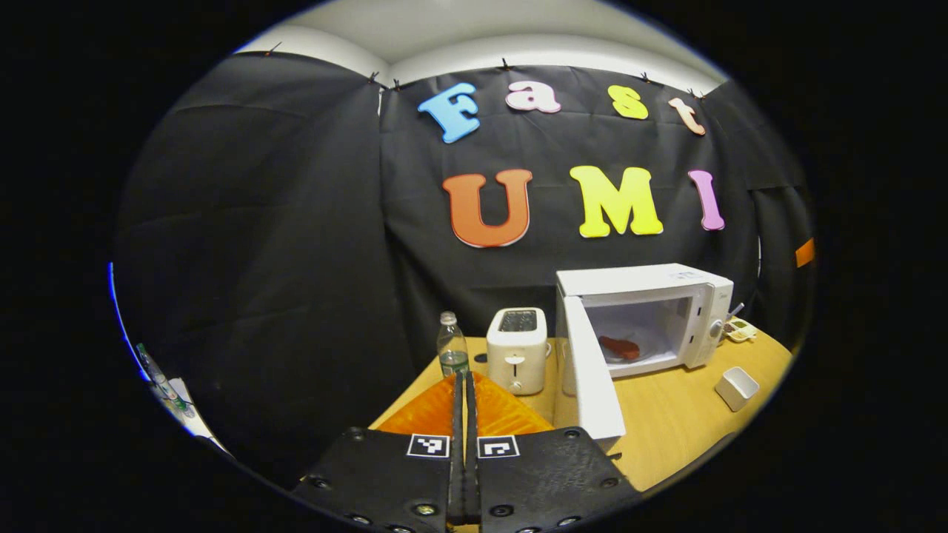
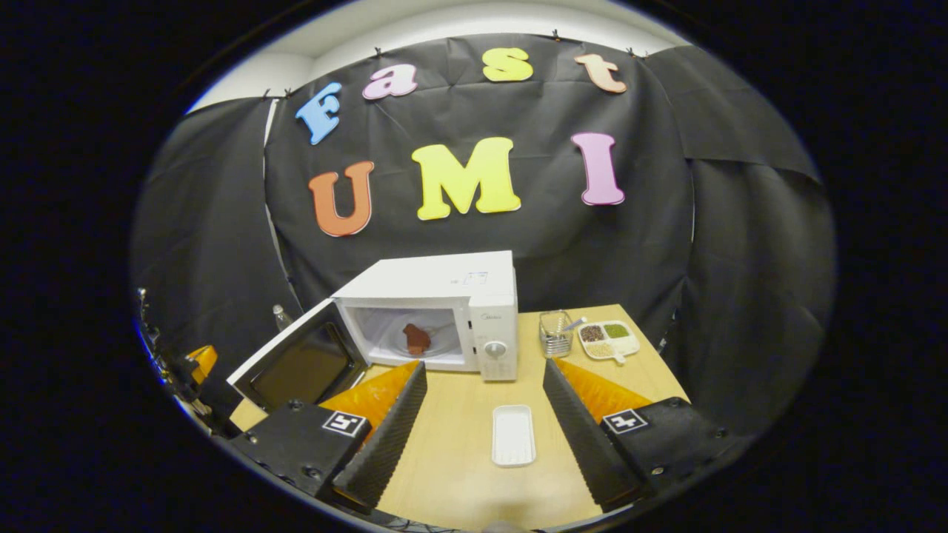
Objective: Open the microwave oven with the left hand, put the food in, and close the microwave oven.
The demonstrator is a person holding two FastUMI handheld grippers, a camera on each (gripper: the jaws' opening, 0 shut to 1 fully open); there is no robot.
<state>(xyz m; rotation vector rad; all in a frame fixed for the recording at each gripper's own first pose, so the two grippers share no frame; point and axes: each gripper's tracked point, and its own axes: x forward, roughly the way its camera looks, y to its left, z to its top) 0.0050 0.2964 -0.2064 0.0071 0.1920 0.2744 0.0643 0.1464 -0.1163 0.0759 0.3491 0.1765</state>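
my left gripper [image 1: 464,414] is clenched, fingers pressed flat together with nothing between them. my right gripper [image 2: 485,414] is released, fingers spread wide and empty, and the small white tray [image 2: 513,434] lies on the table [image 2: 459,474] in the gap between them, touching neither.

just beyond my left fingertips and a little to the right, the free edge of the microwave door [image 1: 592,377] juts toward me; the door stands swung wide open. past it sits the microwave [image 1: 643,314], and the food [image 1: 619,347], a reddish piece, already lies on the glass plate inside the cavity. so i judge the putting-in done and the closing still to do.

what could go wrong: my left fingers sit on the outer side of the door, near its edge, so a careless move forward could knock the door further open or jolt the whole oven instead of swinging it shut. i need to get round to push from the outside face. a toaster [image 1: 517,350] and a water bottle [image 1: 452,346] stand just ahead of my left tips; a wide sweep could tip the bottle. a hard shove might slide the oven on the table rather than latch it. my right fingers, if lowered, could clip the tray.
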